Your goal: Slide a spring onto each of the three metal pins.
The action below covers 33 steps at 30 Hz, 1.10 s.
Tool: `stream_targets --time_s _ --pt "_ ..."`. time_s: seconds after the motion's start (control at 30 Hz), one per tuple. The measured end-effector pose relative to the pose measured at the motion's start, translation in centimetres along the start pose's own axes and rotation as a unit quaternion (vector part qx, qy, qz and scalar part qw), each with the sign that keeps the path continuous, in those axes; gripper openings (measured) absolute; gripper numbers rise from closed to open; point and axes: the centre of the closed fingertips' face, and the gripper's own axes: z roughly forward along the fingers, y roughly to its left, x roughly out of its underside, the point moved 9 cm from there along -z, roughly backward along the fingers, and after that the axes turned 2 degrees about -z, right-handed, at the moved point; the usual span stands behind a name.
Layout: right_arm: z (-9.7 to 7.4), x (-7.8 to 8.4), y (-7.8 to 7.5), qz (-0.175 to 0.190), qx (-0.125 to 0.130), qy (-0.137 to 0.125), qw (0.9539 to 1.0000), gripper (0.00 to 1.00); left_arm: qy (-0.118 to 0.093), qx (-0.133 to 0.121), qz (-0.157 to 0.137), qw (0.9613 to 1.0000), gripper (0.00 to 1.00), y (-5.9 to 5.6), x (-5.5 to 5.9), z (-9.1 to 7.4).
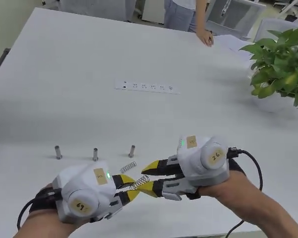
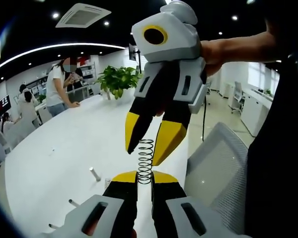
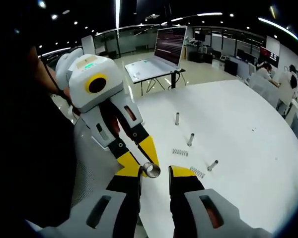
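Left hand-held gripper (image 2: 145, 177) — jaws tight on spring (image 2: 145, 156)

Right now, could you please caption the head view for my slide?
Left gripper holds a spring inside the open right gripper; three bare pins stand beyond.

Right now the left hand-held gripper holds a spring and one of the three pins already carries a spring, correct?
Only the pins part is wrong: the left hand-held gripper holds the spring, but the head view shows all three pins bare.
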Motion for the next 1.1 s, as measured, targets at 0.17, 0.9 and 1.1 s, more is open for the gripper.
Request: stream_targets --time_s 0.17,0.9,1.1 --pt "-0.07 -0.12 -0.04 -0.018 -0.005 0.006 0.9998 0.18 0.000 0.005 0.004 1.0000 0.02 -0.14 -0.17 -0.08" --pt "0.45 -0.06 0.69 -0.086 -0.066 0.031 0.9937 0.08 0.017 0.037 0.025 0.9989 0.02 -0.41 0.23 0.16" --pt "0.85 0.06 0.70 -0.083 -0.064 0.035 0.9939 0.08 0.016 0.037 0.012 0.9991 0.03 -0.31 0.64 0.19"
